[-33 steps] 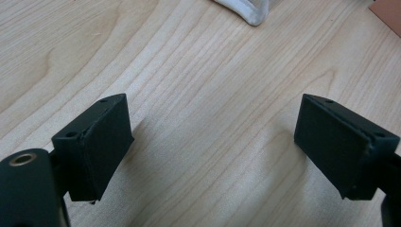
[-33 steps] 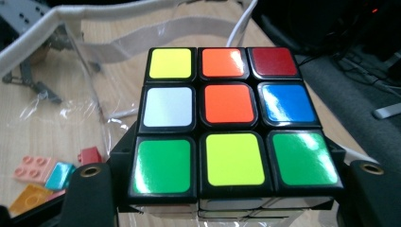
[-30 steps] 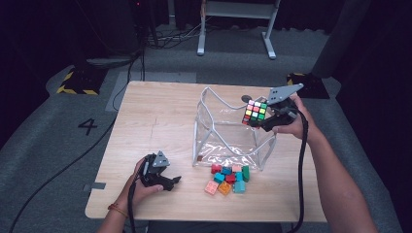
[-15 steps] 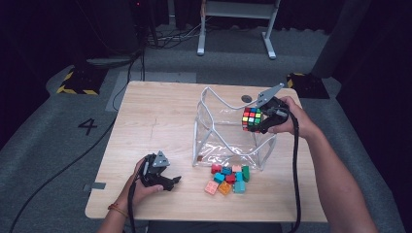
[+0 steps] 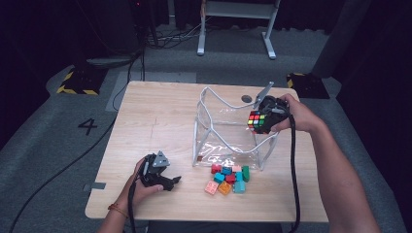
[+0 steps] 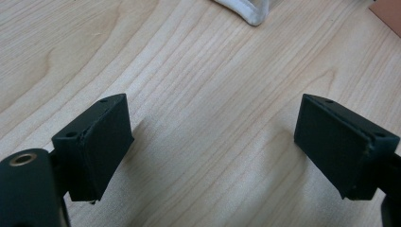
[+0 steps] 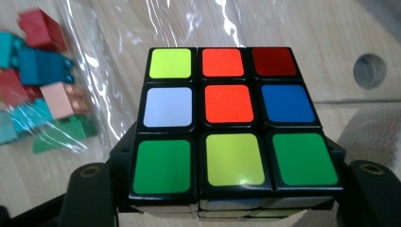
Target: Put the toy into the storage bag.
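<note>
The right gripper [image 5: 262, 120] pinches a puzzle cube [image 5: 257, 121] between its two black jaws, one against each side of the cube, as the right gripper view shows. In that view the cube [image 7: 231, 123] faces the camera with a face of mixed stickers: yellow-green, orange and dark red along the top row, white, orange and blue in the middle, green, yellow-green and green at the bottom. In the high view the cube hangs at the far right corner of a clear bag [image 5: 228, 136], level with its white frame and off the worktop [image 5: 160, 116]. The person's right hand [image 5: 291, 114] wraps the gripper body, and the black cable [image 5: 293, 165] trails from it toward the near edge.

The bag stands open on the middle of the worktop, its transparent plastic walls stretched over white tubing. Just beside its near side lies a heap of toy bricks [image 5: 227, 175] in red, teal, green, orange and pink; through the plastic they appear at the left of the right gripper view [image 7: 33, 94]. A round hole [image 5: 247, 98] in the worktop sits just beyond the bag's far right corner.

The left gripper [image 5: 167, 180] rests low over the near left part of the worktop, well apart from the bag, held in the left hand [image 5: 141, 187]. Its jaws stand spread wide with only bare wood between them, and a corner of the white frame [image 6: 246, 12] shows at the top of the left gripper view.
</note>
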`<state>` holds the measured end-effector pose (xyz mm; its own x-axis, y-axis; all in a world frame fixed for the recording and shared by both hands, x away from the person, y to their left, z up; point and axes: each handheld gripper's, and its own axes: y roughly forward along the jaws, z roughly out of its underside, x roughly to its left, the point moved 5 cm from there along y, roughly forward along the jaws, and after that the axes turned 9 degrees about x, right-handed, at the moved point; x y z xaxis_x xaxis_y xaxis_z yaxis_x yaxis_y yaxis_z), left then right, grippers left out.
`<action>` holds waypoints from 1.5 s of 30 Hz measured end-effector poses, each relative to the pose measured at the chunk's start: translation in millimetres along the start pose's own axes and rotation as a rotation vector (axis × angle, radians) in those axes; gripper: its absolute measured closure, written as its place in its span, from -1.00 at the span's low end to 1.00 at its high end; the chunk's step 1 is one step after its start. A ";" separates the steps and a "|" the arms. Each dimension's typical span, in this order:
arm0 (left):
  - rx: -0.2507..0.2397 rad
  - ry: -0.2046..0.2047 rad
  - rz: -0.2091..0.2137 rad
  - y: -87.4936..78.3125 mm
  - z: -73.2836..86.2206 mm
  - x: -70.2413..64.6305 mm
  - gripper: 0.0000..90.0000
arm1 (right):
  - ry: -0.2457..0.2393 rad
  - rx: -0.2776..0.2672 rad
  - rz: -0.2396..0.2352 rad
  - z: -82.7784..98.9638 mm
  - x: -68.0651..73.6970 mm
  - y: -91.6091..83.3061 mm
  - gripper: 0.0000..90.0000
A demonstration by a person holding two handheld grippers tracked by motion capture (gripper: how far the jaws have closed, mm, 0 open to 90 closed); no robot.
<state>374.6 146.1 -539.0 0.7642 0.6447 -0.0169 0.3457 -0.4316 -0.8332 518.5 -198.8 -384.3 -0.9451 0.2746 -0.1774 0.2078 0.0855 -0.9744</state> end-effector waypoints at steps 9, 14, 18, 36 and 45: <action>0.000 -0.001 0.003 0.1 0.0 -0.2 -0.73 | 0.007 0.214 0.027 -1.0 6.3 2.2 -0.26; 0.000 0.000 0.000 0.0 0.0 0.0 -0.73 | 0.014 0.231 0.024 -2.5 8.2 3.7 -0.26; 0.000 0.002 0.000 0.0 0.0 0.0 -0.73 | 0.025 0.201 0.025 0.1 7.3 0.0 -0.18; 0.000 0.000 -0.001 0.1 0.0 0.0 -0.73 | 0.073 -0.162 0.059 0.8 7.9 -18.6 -0.27; 0.000 0.000 -0.001 0.1 0.0 0.0 -0.73 | 0.108 -0.314 0.114 9.0 8.3 -36.9 -0.26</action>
<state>374.6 146.0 -539.1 0.7640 0.6450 -0.0162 0.3465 -0.4314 -0.8329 500.8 -208.4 -351.1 -0.8826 0.3979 -0.2504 0.3936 0.3341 -0.8565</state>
